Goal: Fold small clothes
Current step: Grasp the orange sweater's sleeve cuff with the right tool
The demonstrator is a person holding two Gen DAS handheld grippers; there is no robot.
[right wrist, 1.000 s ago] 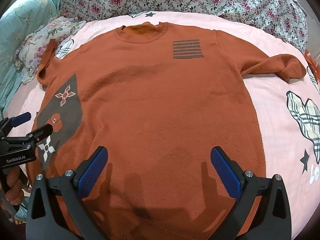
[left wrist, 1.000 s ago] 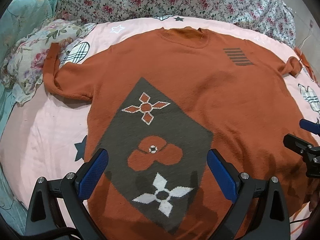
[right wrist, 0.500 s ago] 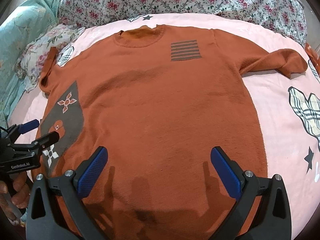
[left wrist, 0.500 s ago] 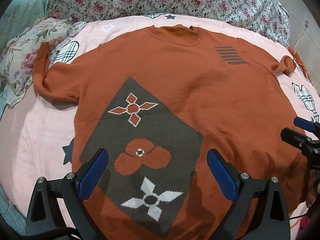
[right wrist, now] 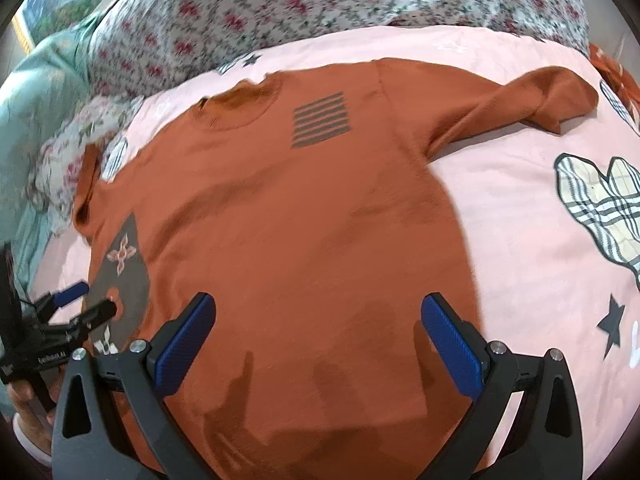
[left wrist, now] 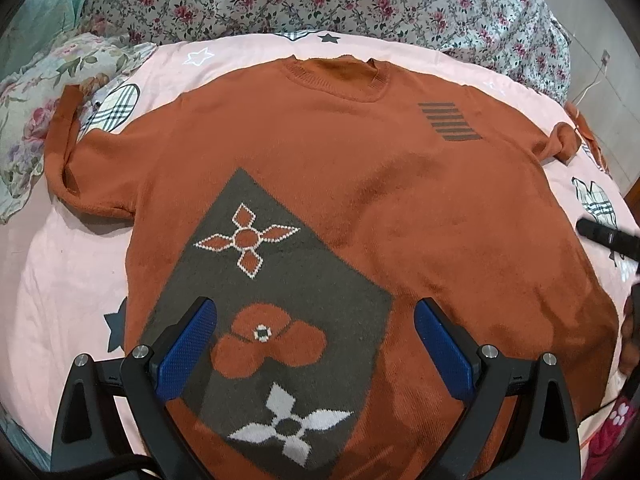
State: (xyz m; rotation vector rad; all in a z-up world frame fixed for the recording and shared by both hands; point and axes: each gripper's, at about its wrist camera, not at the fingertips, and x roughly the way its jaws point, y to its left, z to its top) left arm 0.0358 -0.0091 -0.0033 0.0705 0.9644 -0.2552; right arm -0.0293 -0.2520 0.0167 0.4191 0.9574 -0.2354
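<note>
A rust-orange knitted sweater with short sleeves [left wrist: 360, 200] is spread flat, front side up, on a pink bed sheet printed with stars and checked hearts [left wrist: 60, 280]. The sweater's long line runs from its bottom hem at 6 o'clock to its round neck hole [left wrist: 336, 72] at 12 o'clock, so the neck is pointed away from the cameras. A grey diamond patch with flower shapes [left wrist: 264, 312] is seen low on one side of the chest, and a small block of dark stripes [left wrist: 448, 122] is seen high on the other side.

One sleeve [left wrist: 68, 148] is stretched out toward 9 o'clock and its end is lying on a flowery pillow [left wrist: 32, 120]. The other sleeve [right wrist: 520, 104] is stretched toward 2 o'clock in the right wrist view, with its cuff bunched. A flowered blanket [left wrist: 320, 0] is piled along the far edge of the bed at 12 o'clock. Bare pink sheet is seen at 3 o'clock beside the sweater's side edge [right wrist: 540, 260], and more at 9 o'clock in the left wrist view.

The left gripper [left wrist: 316, 352] is held over the grey patch near the hem, with its blue pads [left wrist: 188, 348] spread wide apart and nothing between them. The right gripper [right wrist: 316, 348] is held over the plain orange part near the hem, its jaws spread wide too, with nothing held.
</note>
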